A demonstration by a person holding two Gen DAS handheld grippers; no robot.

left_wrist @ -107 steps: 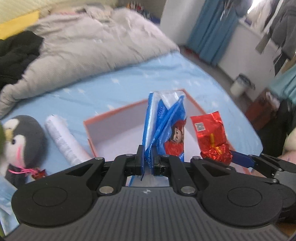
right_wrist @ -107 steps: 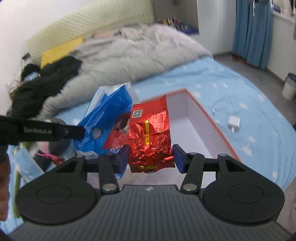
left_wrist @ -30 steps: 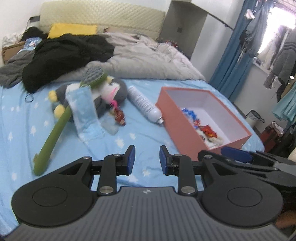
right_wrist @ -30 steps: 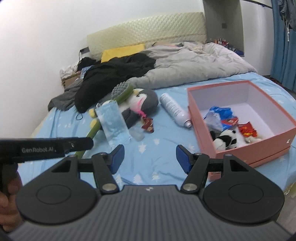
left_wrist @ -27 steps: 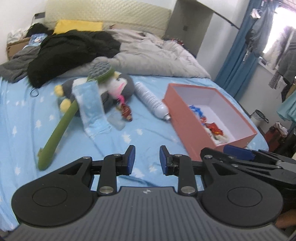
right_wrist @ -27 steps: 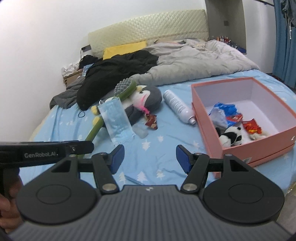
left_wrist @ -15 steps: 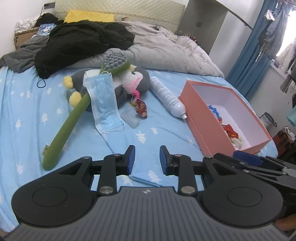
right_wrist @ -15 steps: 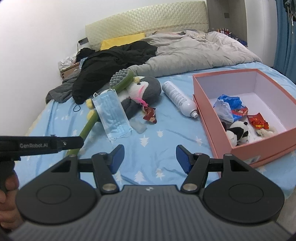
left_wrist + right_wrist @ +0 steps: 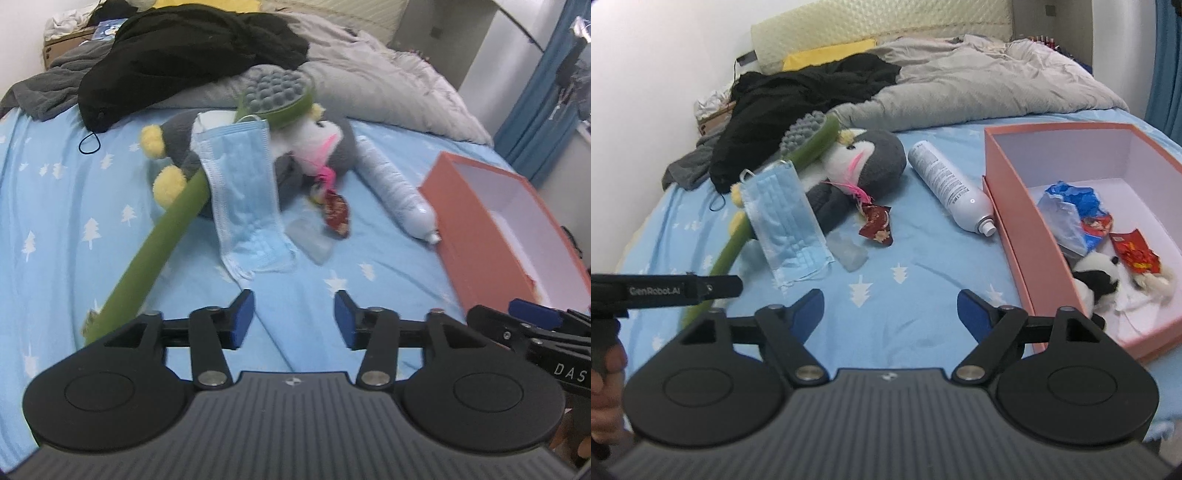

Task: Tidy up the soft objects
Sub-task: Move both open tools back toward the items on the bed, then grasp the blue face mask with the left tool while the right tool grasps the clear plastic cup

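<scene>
— While the box (image 9: 1008,218) sits open at the right of the bed (image 9: 908,295), what's in it?

— A blue wrapper (image 9: 1071,210), a red packet (image 9: 1136,253) and a small panda toy (image 9: 1097,275), all against its near wall. The far half shows bare white floor.

— And outside it?

— A white bottle (image 9: 947,184) lies just beside the box's left wall, nozzle toward it. Left of that a penguin plush (image 9: 871,162) lies with a green brush (image 9: 177,218) and a blue mask (image 9: 243,192) draped over it, and a dark red packet (image 9: 877,221) by its front.

— The grippers?

— The left gripper (image 9: 294,320) has just been opening; its pads stand apart over bare sheet with nothing between them. The right gripper (image 9: 891,312) has just been opening too, wider, also empty and touching nothing.
</scene>
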